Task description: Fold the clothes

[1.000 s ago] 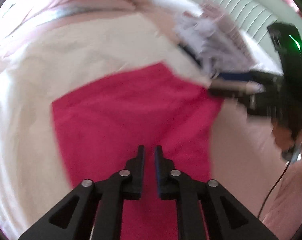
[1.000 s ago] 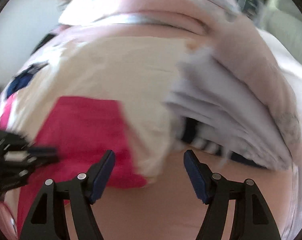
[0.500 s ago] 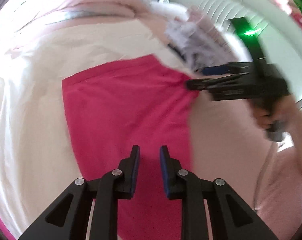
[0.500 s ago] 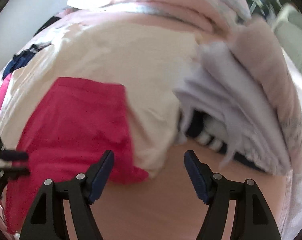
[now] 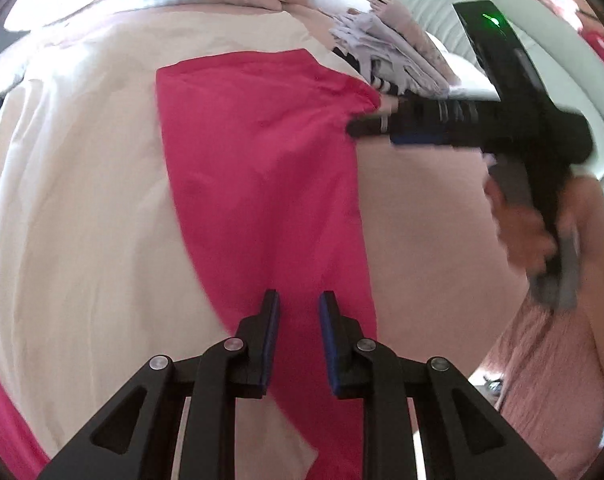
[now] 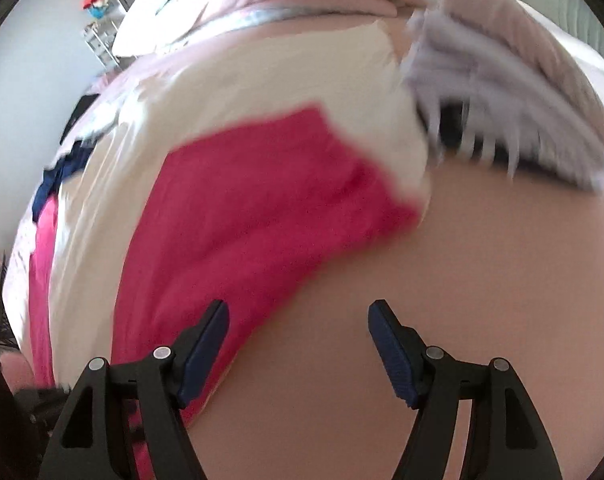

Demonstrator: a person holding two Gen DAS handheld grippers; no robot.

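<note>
Right gripper (image 5: 352, 128) has swung to the pink cloth (image 5: 261, 152) corner, jaws released; left gripper (image 5: 297, 340) narrowly parted, empty. Limp, light fabric: pinch edges just ahead.

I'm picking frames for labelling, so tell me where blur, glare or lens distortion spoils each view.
Left wrist view: fisheye bends the bed outward; the red garment is fairly sharp; the right hand-held gripper and the hand holding it are smeared; top-left bedding is blown out. Right wrist view: motion blur throughout, with the garment's edges and the folded pile streaked; glare on the pillow.
</note>
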